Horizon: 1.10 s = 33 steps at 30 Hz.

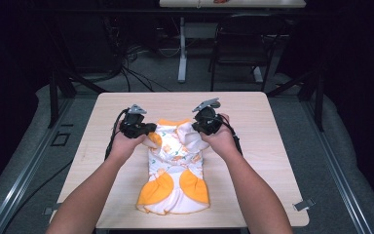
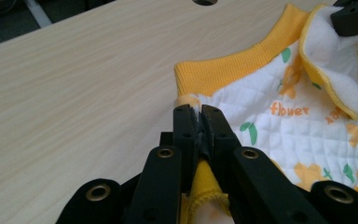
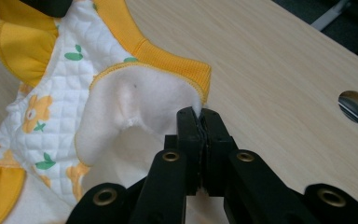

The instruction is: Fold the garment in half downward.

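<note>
Quilted garment, white and orange, is laid mid-table. Its upper corners are pinched by the left gripper and right gripper, jaws pressed together. "Flower" lettering is legible in the left gripper view; a cable hole is shown in the right gripper view.

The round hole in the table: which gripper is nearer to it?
Right. The right gripper grips the garment beside the hole; the left gripper grips its opposite side.

Small quilted garment, white with orange trim and flower print. Spread lengthwise on the table, far end bunched and lifted, near end flat.
</note>
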Motion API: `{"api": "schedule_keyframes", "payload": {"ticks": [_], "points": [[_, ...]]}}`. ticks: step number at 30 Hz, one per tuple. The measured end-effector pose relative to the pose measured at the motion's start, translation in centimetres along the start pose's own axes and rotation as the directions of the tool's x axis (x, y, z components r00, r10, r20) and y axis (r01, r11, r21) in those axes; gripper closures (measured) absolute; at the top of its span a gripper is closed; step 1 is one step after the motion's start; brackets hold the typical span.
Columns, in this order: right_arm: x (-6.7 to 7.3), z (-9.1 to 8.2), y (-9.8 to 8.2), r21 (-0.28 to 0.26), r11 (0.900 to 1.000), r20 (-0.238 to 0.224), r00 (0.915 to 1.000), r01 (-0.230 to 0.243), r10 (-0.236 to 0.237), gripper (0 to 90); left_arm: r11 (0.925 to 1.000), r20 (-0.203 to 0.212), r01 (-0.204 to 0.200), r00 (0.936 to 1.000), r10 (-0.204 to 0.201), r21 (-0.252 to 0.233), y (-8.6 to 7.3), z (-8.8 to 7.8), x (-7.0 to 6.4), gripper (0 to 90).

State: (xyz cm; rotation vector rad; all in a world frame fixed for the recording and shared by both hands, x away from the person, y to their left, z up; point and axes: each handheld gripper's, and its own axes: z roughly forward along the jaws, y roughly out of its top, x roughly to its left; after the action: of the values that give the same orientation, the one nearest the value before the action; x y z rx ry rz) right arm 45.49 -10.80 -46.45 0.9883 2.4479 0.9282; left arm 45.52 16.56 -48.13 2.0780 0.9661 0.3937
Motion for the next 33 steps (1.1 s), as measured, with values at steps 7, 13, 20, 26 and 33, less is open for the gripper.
{"api": "schedule_keyframes", "payload": {"ticks": [7, 13, 20, 26, 33], "points": [[-0.2, -1.3, 1.1, -0.048, 0.999, 0.023, 0.9997, 0.014, -0.012, 87.7, 0.9990, -0.002, -0.024, 0.9997, 0.024, -0.039, 1.3, -1.1, 0.0, 85.3], [0.1, -1.9, 0.9, -0.054, 0.998, 0.030, 0.9991, 0.031, -0.029, 87.7, 0.9976, 0.002, -0.055, 0.9985, 0.056, -0.042, 1.2, -1.6, -0.6, 85.3], [0.9, -2.3, 0.1, -0.046, 0.997, 0.018, 0.9975, 0.069, -0.068, 87.7, 0.9968, 0.016, -0.068, 0.9975, 0.069, -0.043, 0.0, -1.8, -1.2, 85.3], [1.3, -2.6, -0.7, -0.048, 0.996, 0.004, 0.9967, 0.081, -0.081, 87.7, 0.9956, 0.030, -0.080, 0.9962, 0.082, -0.048, -0.9, -2.2, -1.8, 85.2], [2.3, -3.0, -2.2, -0.041, 0.993, -0.017, 0.9937, 0.110, -0.111, 87.7, 0.9941, 0.051, -0.098, 0.9937, 0.100, -0.046, -2.0, -2.6, -2.5, 85.2]]}}
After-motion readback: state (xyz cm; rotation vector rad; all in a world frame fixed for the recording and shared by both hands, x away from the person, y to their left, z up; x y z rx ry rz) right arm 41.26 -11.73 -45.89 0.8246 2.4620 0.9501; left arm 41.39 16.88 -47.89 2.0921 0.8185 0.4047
